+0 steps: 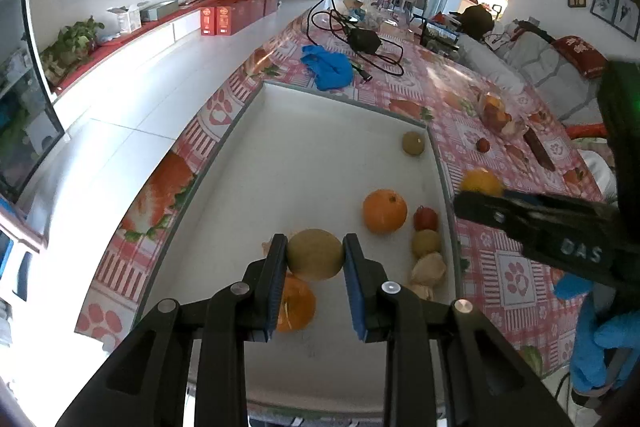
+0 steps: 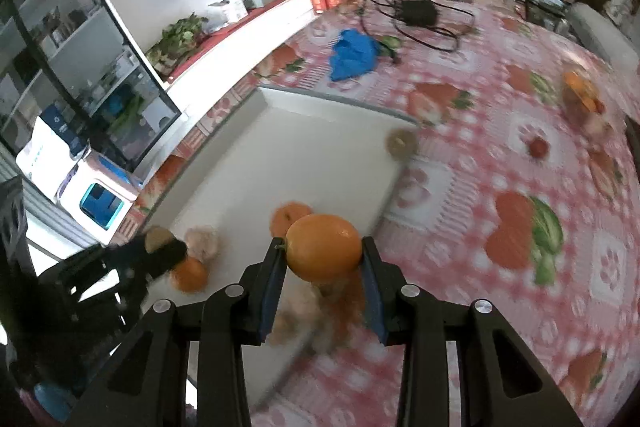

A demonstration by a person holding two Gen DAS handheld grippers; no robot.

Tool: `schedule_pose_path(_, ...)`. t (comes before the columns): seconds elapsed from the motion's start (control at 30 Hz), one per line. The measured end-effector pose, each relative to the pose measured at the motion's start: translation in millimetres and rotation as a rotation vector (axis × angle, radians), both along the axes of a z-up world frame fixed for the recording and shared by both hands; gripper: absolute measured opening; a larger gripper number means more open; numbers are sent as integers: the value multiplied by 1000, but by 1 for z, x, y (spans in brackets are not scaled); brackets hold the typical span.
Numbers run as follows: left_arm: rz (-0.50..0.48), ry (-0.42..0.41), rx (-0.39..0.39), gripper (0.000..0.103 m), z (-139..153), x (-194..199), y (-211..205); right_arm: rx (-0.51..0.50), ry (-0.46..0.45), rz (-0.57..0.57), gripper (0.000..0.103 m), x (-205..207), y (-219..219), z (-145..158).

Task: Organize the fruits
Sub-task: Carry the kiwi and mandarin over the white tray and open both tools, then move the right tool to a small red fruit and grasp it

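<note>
Left wrist view is showing the left gripper [image 1: 315, 255] with its jaws closing tight on a yellow-green round fruit [image 1: 315, 254], which is hanging above the near half of the white tray [image 1: 320, 131]. Using that tray as the landmark: a large orange [image 1: 384, 211] is sitting inside it toward the right wall, with a small red fruit [image 1: 425, 218], a small yellow fruit [image 1: 426, 242] and a pale husked fruit [image 1: 429, 269] lining up along that wall. Another orange fruit [image 1: 295, 303] is lying in the tray beneath the left jaws, and a small brownish-green fruit [image 1: 413, 143] is resting in the tray's far right corner.

The right gripper [image 2: 324, 253] is gripping a smooth orange [image 2: 324, 247] between its jaws, which are standing partly apart and pressing on both sides of it; this fruit is hanging over the tray's right edge, where tray meets the patterned counter [image 2: 520, 155]. Beyond the tray's far edge a blue cloth [image 1: 327, 66] and a black adapter with cables [image 1: 363, 41] are lying on the counter. The right wrist view is blurring.
</note>
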State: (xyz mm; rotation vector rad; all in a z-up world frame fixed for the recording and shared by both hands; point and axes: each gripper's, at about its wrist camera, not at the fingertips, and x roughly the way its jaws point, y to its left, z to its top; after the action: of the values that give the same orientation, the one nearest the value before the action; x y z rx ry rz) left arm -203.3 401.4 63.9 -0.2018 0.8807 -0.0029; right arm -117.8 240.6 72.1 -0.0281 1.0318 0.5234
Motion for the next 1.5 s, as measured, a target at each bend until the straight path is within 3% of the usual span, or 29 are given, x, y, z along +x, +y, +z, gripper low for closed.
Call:
schedule_pose_path(0.27,12,14,-12,31,-9,13,11,2,48,14,39,33,39,-10)
schedule_pose_path(0.3,11,9,-10,35,-9,15,12,-3,59,19,39,37,42,-13)
schedule_pose_path(0.37,9,2,0,56,-9,16,11,-3,73,19,58,41,44,-16)
schedule_pose_path(0.4,12,-7,6,71,-9,16,10,-2,68,13,78,43,42,-16)
schedule_pose_path(0.43,15,-18,10,76,-8,15,10,-2,54,0,88,45,37,-13)
schedule_pose_path(0.57,3,-31,5,77,-6,18,6,-29,13,-74,88,58,11,-2)
schedule_pose_path(0.7,6,-37,-14,77,-5,20,3,-70,-3,-227,88,84,-44,4)
schedule_pose_path(0.93,-30,-11,-10,78,-11,24,-16,-99,56,-467,88,122,-133,-25)
schedule_pose_path(1.27,-29,21,19,78,-17,26,-24,-190,16,-441,87,157,-123,-66)
schedule_pose_path(1.3,-24,24,23,78,-18,26,-23,-196,13,-450,86,160,-123,-69)
schedule_pose_path(1.33,-19,29,25,78,-19,25,-22,-214,-11,-457,73,159,-122,-69)
schedule_pose_path(1.37,-14,37,27,78,-20,25,-22,-237,-31,-459,67,159,-121,-69)
schedule_pose_path(1.43,-12,44,30,78,-21,26,-22,-232,-52,-442,40,159,-121,-67)
schedule_pose_path(1.5,-15,47,31,78,-20,26,-26,-222,-51,-430,29,156,-123,-66)
